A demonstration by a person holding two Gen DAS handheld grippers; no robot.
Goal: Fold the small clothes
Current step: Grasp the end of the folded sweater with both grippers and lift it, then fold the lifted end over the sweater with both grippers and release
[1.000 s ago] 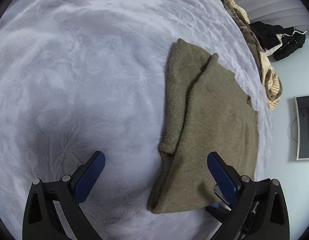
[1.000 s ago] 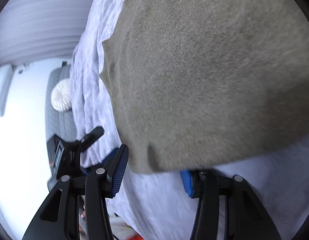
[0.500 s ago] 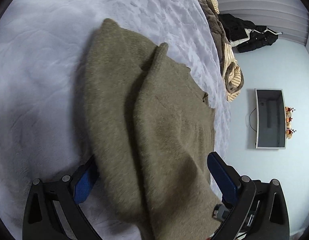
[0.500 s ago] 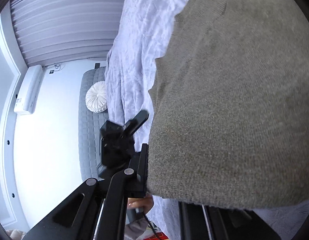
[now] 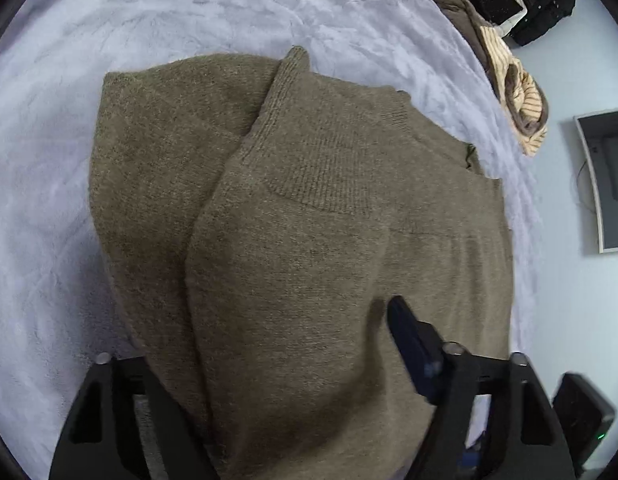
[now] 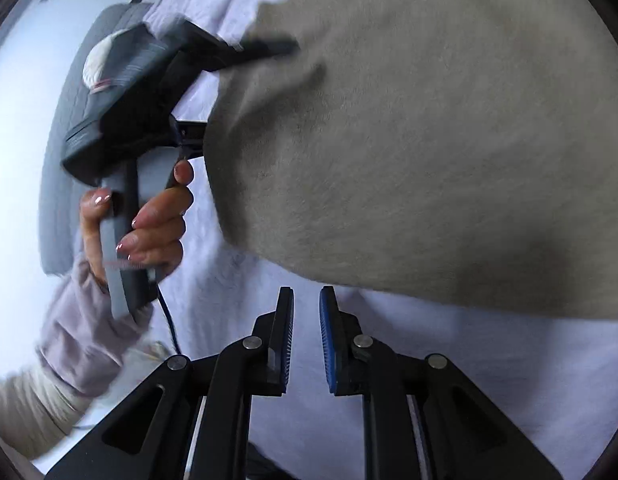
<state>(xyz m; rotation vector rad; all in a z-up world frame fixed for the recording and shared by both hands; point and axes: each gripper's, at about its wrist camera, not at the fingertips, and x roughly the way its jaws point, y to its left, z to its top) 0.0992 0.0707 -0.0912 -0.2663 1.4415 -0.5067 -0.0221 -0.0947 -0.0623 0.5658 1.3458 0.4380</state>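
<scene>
Bedspread (image 5: 49, 200), sweater (image 5: 309, 220) between left gripper (image 5: 269, 360) fingers

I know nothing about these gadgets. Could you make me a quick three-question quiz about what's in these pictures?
1. True or false: the right gripper holds the sweater.
2. What lies at the blanket's far edge, beyond the sweater? A) shoes B) a clothes pile C) books
3. Fill in: one finger of the left gripper lies on top of the ____.

Key: 1 false, it is empty; 2 B; 3 sweater.
</scene>
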